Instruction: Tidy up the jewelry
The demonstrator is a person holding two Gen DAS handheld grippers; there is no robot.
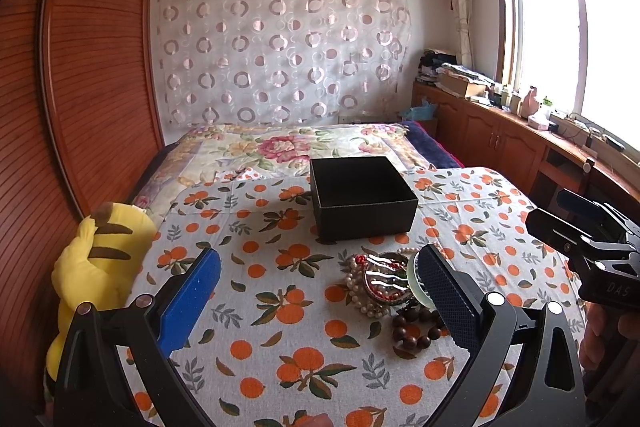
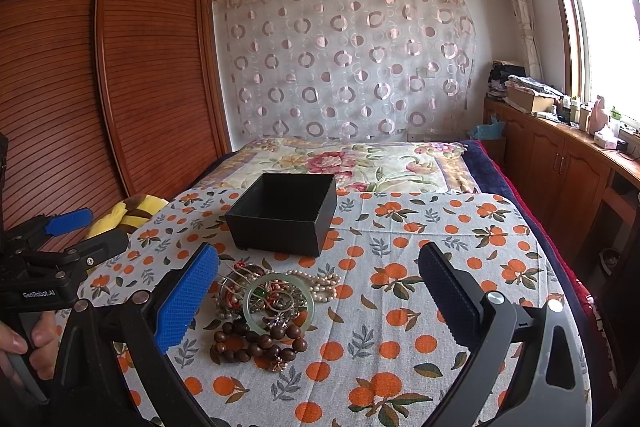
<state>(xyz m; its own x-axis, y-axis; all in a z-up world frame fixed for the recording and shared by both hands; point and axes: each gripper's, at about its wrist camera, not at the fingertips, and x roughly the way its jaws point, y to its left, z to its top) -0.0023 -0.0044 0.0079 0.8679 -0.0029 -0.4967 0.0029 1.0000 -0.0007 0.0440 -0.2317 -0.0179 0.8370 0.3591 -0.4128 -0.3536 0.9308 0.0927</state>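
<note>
A pile of jewelry (image 2: 268,299) lies on the orange-print cloth: a pale green jade bangle (image 2: 278,301), a pearl necklace (image 2: 320,281), brown wooden beads (image 2: 256,345) and metal bangles. It also shows in the left wrist view (image 1: 384,283). An open, empty black box (image 2: 284,213) stands just behind it, also in the left wrist view (image 1: 360,197). My left gripper (image 1: 316,297) is open, the pile by its right finger. My right gripper (image 2: 318,297) is open, the pile by its left finger. Both hover empty above the cloth.
A yellow plush toy (image 1: 96,267) sits at the table's left edge beside a wooden wardrobe (image 1: 80,67). A flowered bed (image 2: 352,159) lies behind the table. Wooden cabinets (image 2: 560,163) with clutter run along the window at right.
</note>
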